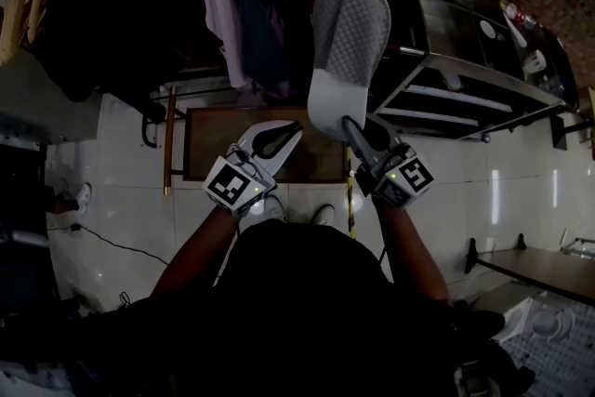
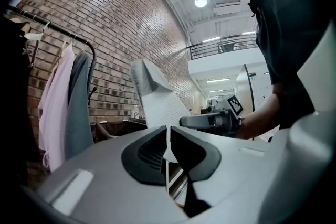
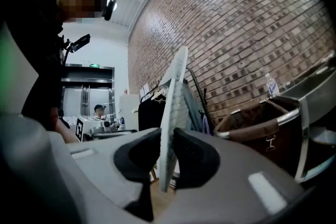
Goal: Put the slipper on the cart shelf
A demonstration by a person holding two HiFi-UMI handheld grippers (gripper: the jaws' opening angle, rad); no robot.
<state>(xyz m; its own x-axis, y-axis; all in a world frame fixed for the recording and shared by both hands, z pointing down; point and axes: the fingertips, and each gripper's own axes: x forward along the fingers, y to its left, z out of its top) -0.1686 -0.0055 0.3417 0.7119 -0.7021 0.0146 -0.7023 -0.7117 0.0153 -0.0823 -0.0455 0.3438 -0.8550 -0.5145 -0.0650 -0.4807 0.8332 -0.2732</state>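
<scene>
Left gripper (image 1: 296, 127) is riding pinched shut with nothing in it, just beside its partner, so it's sitting this one out. Right gripper (image 1: 350, 122) is clamping the slipper (image 1: 349, 33) by its heel end in a narrow bite, the sole standing on edge and its long axis pointing up and away from the jaws. The cart (image 1: 483, 70) is lying off to the right, nearer that hand, though its shelves are looking too dim to say which is free.

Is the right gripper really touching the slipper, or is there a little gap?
Touching. In the right gripper view, the right gripper has both fingers pressed against the slipper, one on each side, with no gap showing.
</scene>
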